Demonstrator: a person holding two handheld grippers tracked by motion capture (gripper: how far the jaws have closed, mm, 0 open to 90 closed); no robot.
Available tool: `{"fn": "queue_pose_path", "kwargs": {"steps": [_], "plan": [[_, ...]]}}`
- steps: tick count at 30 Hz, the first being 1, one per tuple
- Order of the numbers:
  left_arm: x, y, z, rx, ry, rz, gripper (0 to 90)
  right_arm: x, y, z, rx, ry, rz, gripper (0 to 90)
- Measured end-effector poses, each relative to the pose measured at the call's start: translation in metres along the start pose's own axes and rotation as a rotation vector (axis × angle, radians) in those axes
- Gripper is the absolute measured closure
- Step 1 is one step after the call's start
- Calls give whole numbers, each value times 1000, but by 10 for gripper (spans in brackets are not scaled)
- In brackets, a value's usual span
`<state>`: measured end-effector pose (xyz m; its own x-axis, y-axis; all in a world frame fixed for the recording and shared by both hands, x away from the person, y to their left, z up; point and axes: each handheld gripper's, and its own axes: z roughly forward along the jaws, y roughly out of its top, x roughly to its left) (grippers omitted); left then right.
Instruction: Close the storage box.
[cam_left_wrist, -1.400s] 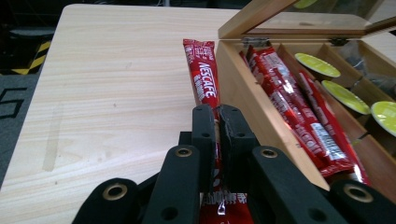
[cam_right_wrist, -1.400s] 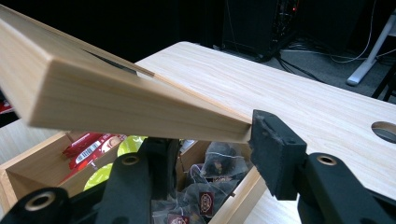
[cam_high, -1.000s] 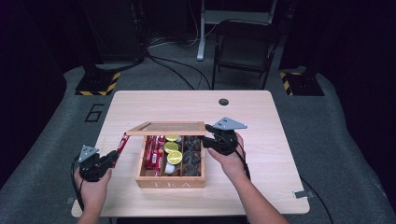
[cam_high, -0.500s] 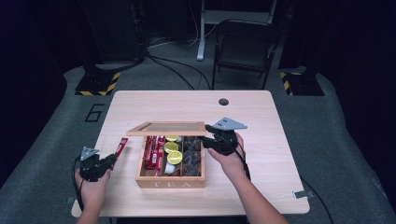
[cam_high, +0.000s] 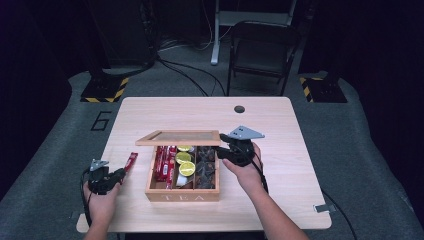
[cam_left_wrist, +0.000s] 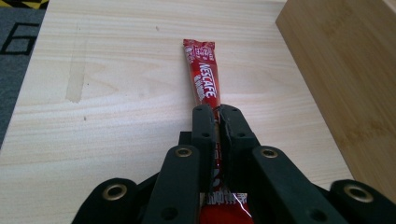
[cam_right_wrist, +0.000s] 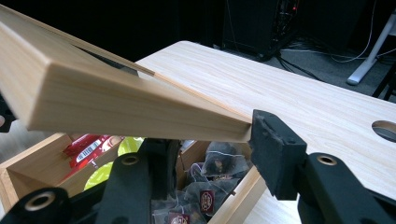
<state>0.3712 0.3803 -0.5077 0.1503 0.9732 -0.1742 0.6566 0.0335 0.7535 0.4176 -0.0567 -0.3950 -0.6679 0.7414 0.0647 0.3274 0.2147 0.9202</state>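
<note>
Tea box (cam_high: 183, 196) sits centre-frame on the counter (cam_high: 280, 130) in the high view, lid (cam_high: 180, 137) raised. Right gripper (cam_high: 226, 150) pinches the lid's right edge, one jaw under, one outside. Inside: red sachets (cam_high: 162, 162) left, lime-green discs (cam_high: 184, 162) middle, dark tea bags (cam_high: 207, 170) right. Left gripper (cam_high: 120, 173), lower left of the frame, is closed on a red Nescafe stick (cam_left_wrist: 201, 74) lying flat on the counter just left of the box wall, apart from it.
</note>
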Motion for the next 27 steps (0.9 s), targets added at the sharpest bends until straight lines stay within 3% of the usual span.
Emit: {"fn": "queue_pose_path", "kwargs": {"steps": [11,14,17,19,21,23,27], "plan": [[2,-4,7,41,16,-24,833,0,0,0,1,0,-2,524],[2,-4,8,42,24,-23,800,0,0,0,1,0,-2,524],[4,-4,7,40,30,-29,709,0,0,0,1,0,-2,524],[4,-4,5,33,29,-36,691,0,0,0,1,0,-2,525],[4,-3,3,16,23,-42,619,0,0,0,2,0,-2,524],[1,0,-1,-20,5,-47,583,0,0,0,1,0,-1,524],[-5,3,-6,-44,-18,-37,528,0,0,0,1,-1,-2,524]]}}
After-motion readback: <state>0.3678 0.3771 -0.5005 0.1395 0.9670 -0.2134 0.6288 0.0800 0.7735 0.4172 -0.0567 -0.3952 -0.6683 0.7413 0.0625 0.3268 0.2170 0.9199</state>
